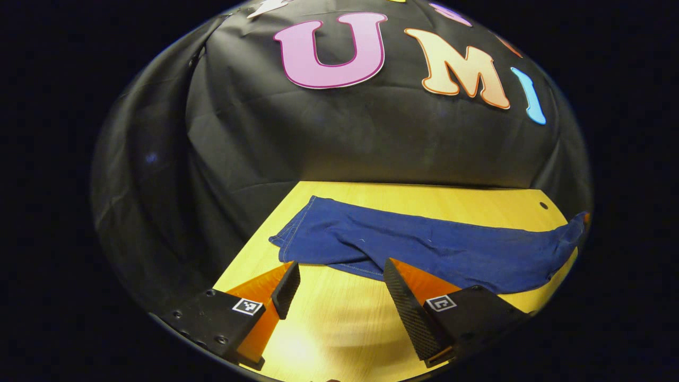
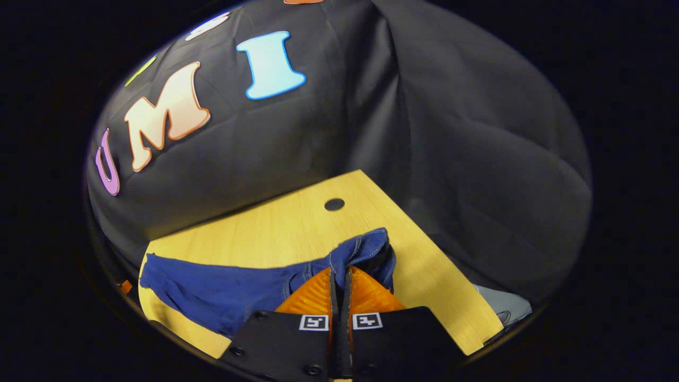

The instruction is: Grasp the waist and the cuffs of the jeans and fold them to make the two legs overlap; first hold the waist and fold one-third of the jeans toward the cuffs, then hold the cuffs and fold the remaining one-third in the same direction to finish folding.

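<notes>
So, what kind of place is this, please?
Likely a staged recording booth, not a home: black cloth wall behind a bare wooden table, jeans laid across it, and handheld grippers, the left gripper open.

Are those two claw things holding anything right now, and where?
The right gripper is shut on the jeans at the bunched waist end. The left gripper is open at the cuff end, holding nothing.
</notes>
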